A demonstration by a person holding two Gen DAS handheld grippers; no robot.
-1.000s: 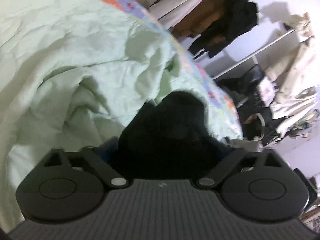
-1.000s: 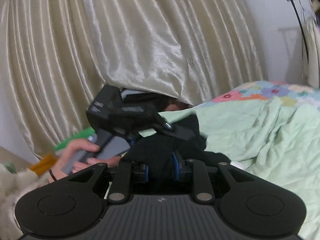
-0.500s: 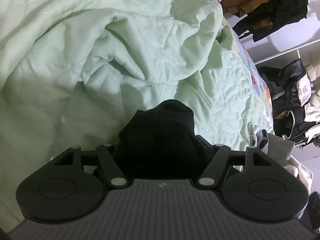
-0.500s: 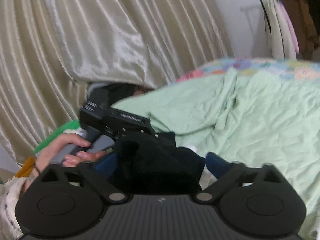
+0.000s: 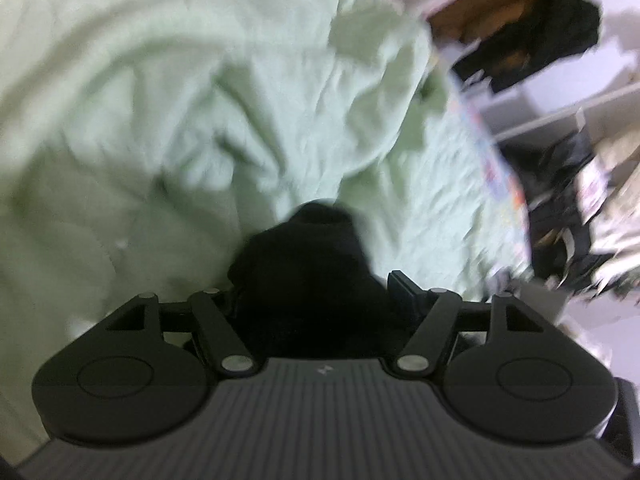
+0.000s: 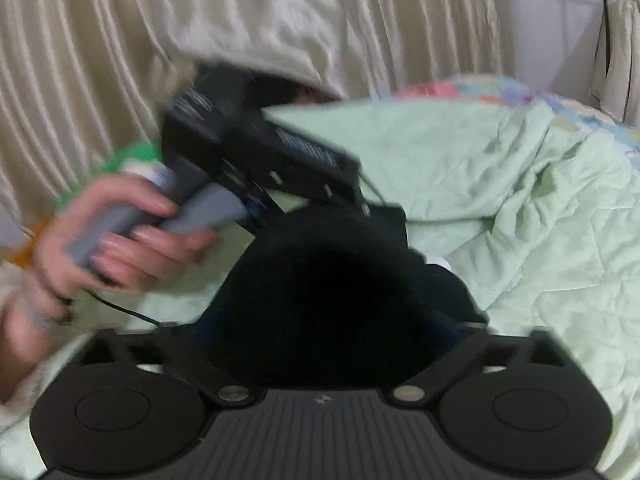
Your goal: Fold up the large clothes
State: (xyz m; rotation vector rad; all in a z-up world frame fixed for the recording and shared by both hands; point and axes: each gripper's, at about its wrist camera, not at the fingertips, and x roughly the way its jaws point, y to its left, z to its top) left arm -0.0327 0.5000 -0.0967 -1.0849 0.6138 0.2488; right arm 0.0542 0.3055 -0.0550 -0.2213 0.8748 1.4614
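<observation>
A black garment (image 5: 308, 248) is bunched up on the pale green quilt (image 5: 240, 100). In the left wrist view my left gripper (image 5: 316, 284) is closed on a thick wad of it, and the cloth hides the fingertips. In the right wrist view the same black garment (image 6: 320, 280) bulges up between the spread fingers of my right gripper (image 6: 332, 320), which stands open around it. A hand (image 6: 112, 240) holds the left tool's housing (image 6: 248, 148) just above and behind the garment. Both views are motion-blurred.
The green quilt (image 6: 500, 180) covers a bed with a flowered sheet (image 6: 480, 88) at its edge. A cream curtain (image 6: 200, 40) hangs behind. Dark clothes (image 5: 552, 28) hang on a white rack (image 5: 560, 112), with more piled clothing (image 5: 580, 220) beside the bed.
My right gripper went from shut on the black garment to open around it. My left gripper narrowed onto the garment and swung over the quilt; the hand holding it moved closer.
</observation>
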